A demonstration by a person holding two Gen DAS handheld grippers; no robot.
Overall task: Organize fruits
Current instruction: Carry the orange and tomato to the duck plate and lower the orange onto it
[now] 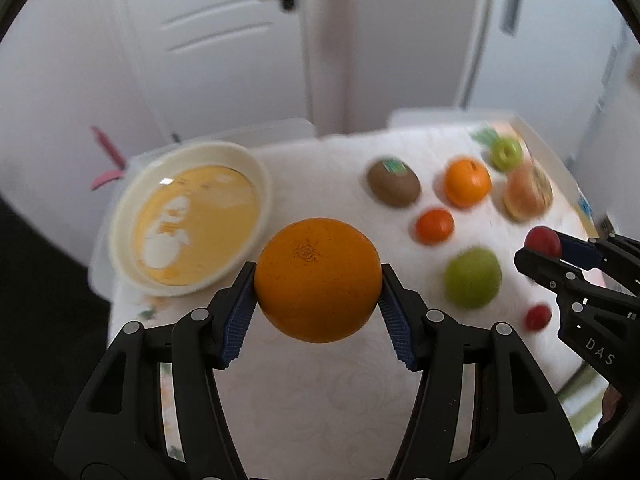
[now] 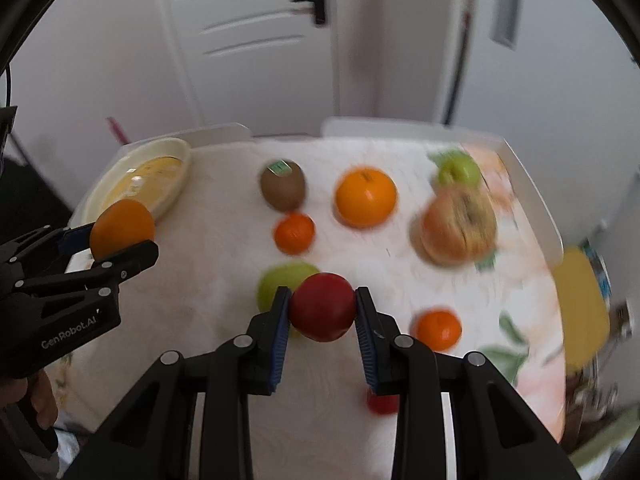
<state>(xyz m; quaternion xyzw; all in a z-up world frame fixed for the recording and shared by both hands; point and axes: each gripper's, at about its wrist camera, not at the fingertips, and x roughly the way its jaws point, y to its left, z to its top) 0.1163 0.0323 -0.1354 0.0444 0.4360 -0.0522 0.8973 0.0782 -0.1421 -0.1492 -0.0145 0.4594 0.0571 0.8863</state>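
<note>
My left gripper (image 1: pixel 318 280) is shut on a large orange (image 1: pixel 318 280) and holds it above the table, just right of a cream bowl (image 1: pixel 120 216) with a yellow inside. My right gripper (image 2: pixel 322 306) is shut on a red apple (image 2: pixel 322 306) held above the table. The left gripper also shows in the right wrist view (image 2: pixel 124 236), near the bowl (image 2: pixel 176 152). The right gripper shows in the left wrist view (image 1: pixel 544 246). On the table lie a kiwi (image 2: pixel 283 186), an orange (image 2: pixel 366 196), a small tangerine (image 2: pixel 294 234) and a green apple (image 2: pixel 268 284).
The table (image 2: pixel 224 264) has a white patterned cloth. Also on it are a pale peach-coloured apple (image 2: pixel 458 224), a small green apple (image 2: pixel 458 170), a second tangerine (image 2: pixel 437 330) and a small red fruit (image 2: pixel 382 402). A white door (image 2: pixel 248 40) stands behind.
</note>
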